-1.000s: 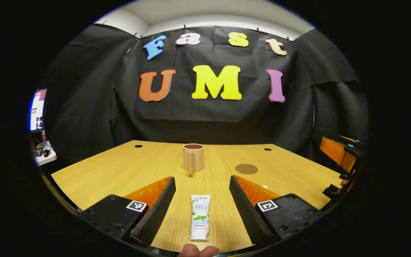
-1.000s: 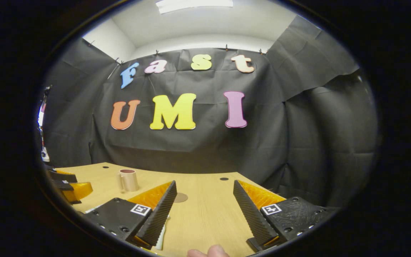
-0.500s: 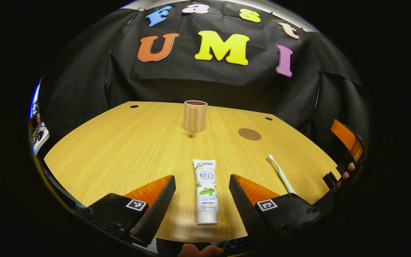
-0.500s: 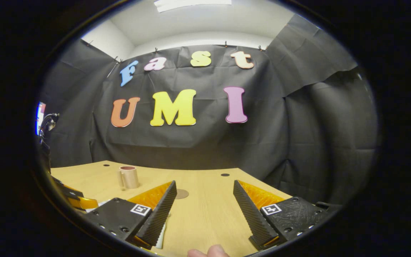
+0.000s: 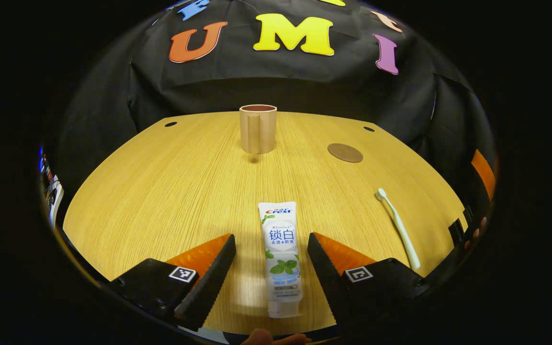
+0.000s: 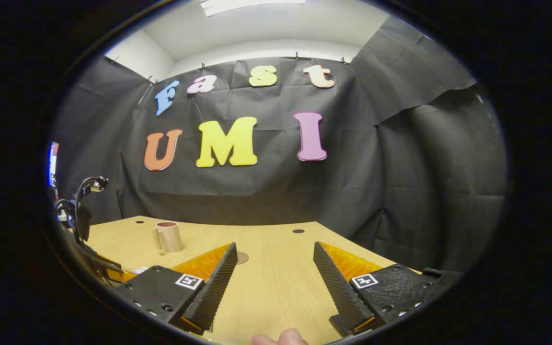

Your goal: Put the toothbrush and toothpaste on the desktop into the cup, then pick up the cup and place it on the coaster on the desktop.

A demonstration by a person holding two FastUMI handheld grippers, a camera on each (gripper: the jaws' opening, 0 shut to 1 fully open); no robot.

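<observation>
A white toothpaste tube [image 5: 281, 254] lies flat on the wooden desktop [image 5: 170, 191], lengthwise between the fingers of my open left gripper [image 5: 272, 266], which touch nothing. Farther back stands a tan cup [image 5: 258, 128] with its handle facing me. A round brown coaster [image 5: 345, 152] lies to its right. A pale toothbrush [image 5: 398, 227] lies at the right side, bristles away from me. My right gripper [image 6: 273, 278] hovers open over bare desktop [image 6: 276, 282], holding nothing. In the right gripper view the cup [image 6: 169, 236] stands far left and the coaster [image 6: 241, 258] peeks past my left finger.
Small dark holes [image 5: 170, 124] mark the desktop's back corners. The other gripper [image 5: 482, 177], with a hand on it, sits at the right edge of the left gripper view. A monitor and clutter [image 5: 51, 187] lie beyond the table's left side.
My left gripper has risen and tilted downward, so the tube, toothbrush and more desktop now show. The right gripper has barely shifted; both stay open.
</observation>
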